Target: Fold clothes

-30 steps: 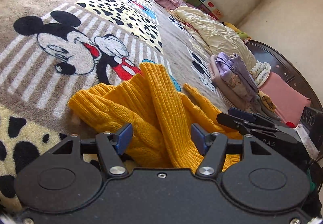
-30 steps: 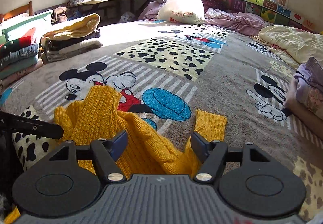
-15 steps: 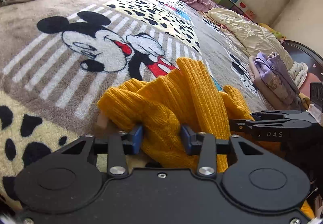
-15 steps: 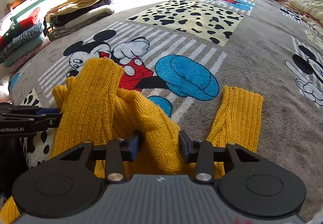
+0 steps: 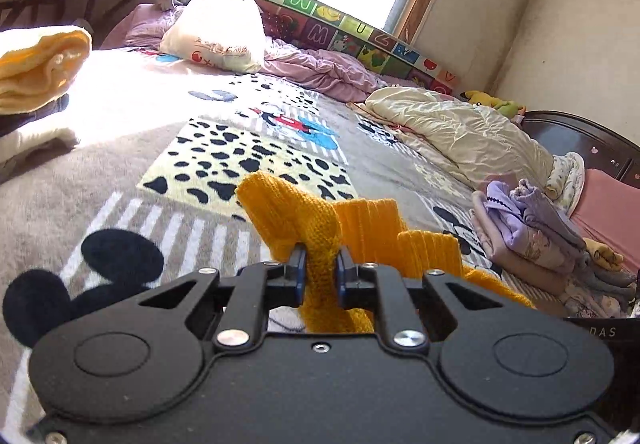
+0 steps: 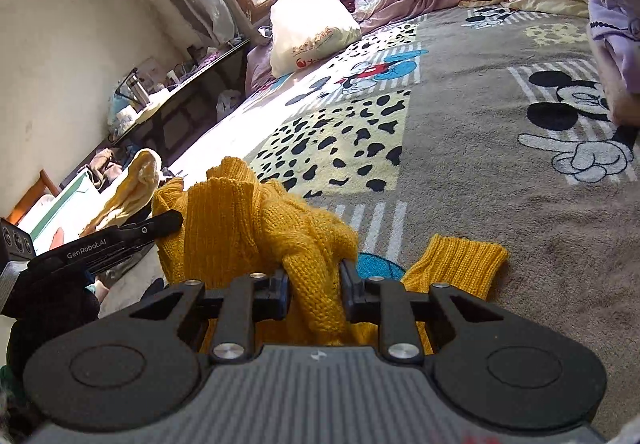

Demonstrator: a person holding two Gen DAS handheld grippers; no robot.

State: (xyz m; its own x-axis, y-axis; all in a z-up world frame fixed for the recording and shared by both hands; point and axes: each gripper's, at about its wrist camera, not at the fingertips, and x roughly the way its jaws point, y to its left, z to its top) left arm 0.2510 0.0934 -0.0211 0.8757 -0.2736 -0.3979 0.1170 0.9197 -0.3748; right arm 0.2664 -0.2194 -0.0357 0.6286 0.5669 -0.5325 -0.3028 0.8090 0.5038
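Left gripper fingers nearly closed, pinching yellow sweater; right gripper fingers likewise clamping knit.

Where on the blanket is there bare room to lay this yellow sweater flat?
Both grippers, left and right, grip the yellow sweater. Free: the blanket ahead, from the spotted panel across the grey stretch. Crowded: purple folded clothes on the right, towel stack on the left, white bag far ahead.

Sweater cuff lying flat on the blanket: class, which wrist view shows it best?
The right wrist view: the ribbed cuff of the mustard knit sweater lies unobstructed on the blanket. The left wrist view shows only bunched, lifted sweater folds.
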